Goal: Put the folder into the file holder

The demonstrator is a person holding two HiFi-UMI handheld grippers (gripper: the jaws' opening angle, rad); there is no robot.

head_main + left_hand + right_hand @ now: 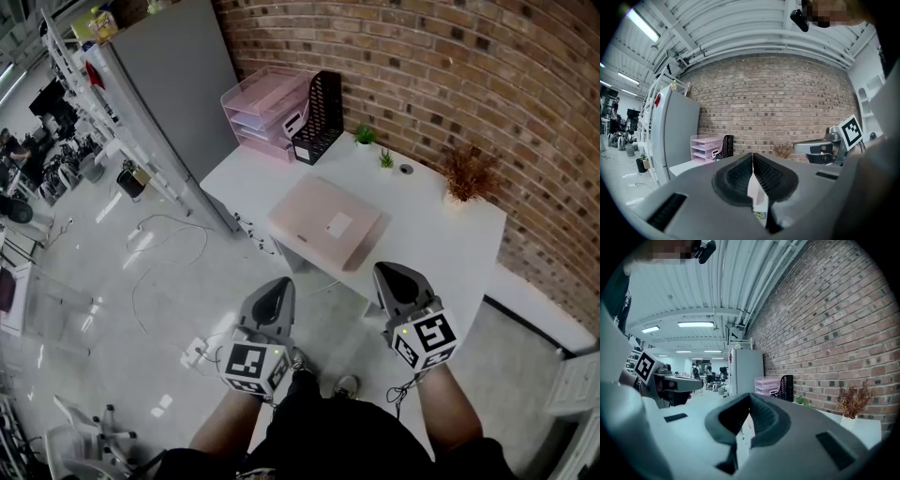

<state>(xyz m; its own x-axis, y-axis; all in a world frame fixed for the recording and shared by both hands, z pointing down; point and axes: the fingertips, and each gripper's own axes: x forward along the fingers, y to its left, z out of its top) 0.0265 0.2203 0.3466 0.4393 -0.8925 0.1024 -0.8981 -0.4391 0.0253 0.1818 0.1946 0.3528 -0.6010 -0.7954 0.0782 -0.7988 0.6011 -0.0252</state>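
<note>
A flat, matte pink rectangular folder [325, 221] with a small white label [338, 225], its print unreadable, lies skewed on the white table [450, 246]. The upright black mesh file holder [317, 117] stands far left, well apart. The left gripper [276, 289] and right gripper [395, 274] hang nearer, jaws pressed together, empty.

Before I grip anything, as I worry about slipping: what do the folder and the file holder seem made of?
The folder looks like matte pale pink card or plastic board: flat cover, white label. The file holder looks like black metal mesh, perhaps plastic: its side shows a perforated grid.
</note>
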